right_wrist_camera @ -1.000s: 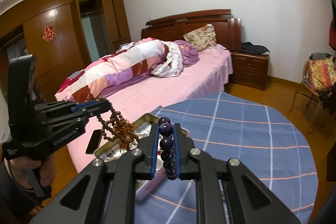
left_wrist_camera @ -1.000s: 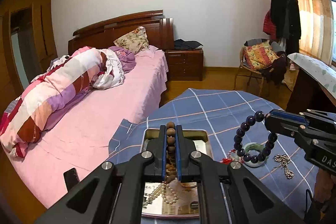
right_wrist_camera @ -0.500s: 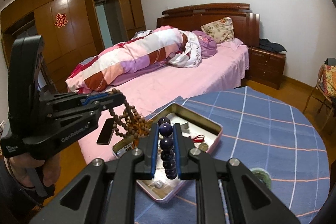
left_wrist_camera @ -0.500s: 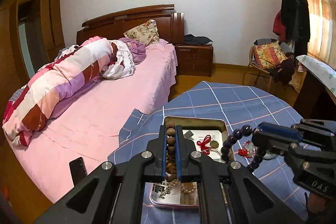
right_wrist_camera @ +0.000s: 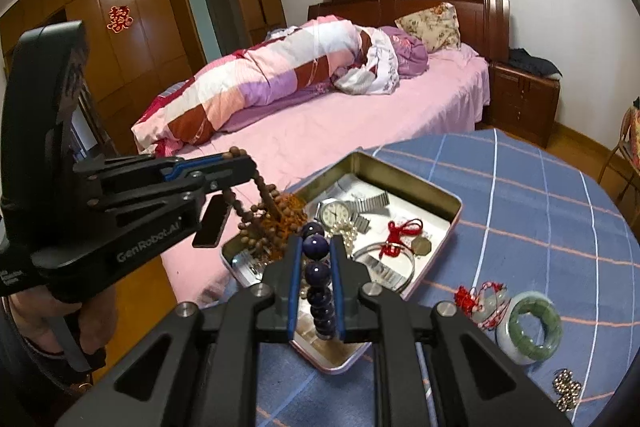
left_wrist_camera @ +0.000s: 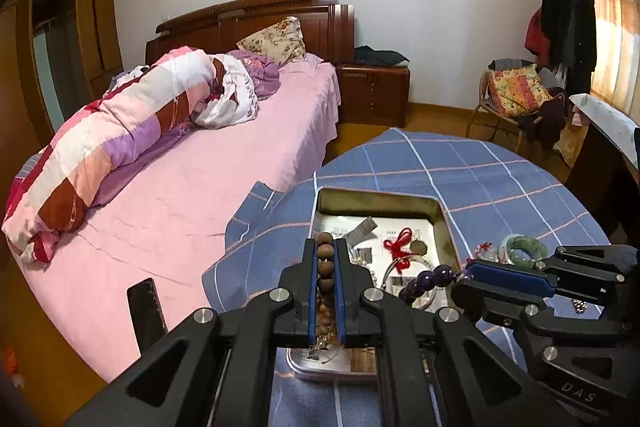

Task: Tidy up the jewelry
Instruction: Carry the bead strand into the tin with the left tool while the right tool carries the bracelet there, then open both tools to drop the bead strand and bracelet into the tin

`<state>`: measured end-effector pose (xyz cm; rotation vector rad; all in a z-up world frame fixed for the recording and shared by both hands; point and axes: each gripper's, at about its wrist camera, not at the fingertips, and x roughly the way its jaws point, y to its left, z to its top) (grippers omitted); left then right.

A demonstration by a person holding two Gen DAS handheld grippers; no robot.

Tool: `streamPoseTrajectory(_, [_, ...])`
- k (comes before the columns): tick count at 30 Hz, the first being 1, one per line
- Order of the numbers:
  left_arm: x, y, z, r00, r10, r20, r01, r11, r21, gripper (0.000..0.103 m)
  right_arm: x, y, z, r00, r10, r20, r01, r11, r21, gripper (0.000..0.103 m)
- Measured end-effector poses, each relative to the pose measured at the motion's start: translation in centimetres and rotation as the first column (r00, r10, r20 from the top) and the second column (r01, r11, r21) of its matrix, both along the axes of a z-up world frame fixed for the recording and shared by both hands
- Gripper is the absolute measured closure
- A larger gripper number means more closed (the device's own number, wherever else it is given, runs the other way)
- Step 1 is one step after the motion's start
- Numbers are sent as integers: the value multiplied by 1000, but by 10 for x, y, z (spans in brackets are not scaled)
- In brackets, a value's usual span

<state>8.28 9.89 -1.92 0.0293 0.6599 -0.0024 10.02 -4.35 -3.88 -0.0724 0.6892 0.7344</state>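
- Wooden beads (left_wrist_camera: 325,263) pinched in the left hand-held gripper (left_wrist_camera: 325,251); purple beads (right_wrist_camera: 317,273) clamped in the right (right_wrist_camera: 316,247).
- Lower both over the tin (right_wrist_camera: 452,205), then release gently.

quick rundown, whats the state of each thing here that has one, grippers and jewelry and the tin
left gripper: jaws shut on the brown bead string
brown bead string: hanging over the tin's near-left corner
right gripper: jaws shut on the purple bead bracelet
purple bead bracelet: held over the tin
tin: open, no lid on
wristwatch: lying in the tin
green bangle: on the tablecloth, outside the tin
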Motion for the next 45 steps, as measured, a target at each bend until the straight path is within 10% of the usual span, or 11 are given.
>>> streamPoseTrajectory(40, [14,-7,-47,992,-1,-123,3,1000,16,95,15,-3,-24,998,-58,-35,57,998,-30,80])
streamPoseTrajectory(45, [8,-5,-42,996,57,-71,-54,997,47,18,14,-14,-21,996,-80,-33,80,997,-1,43])
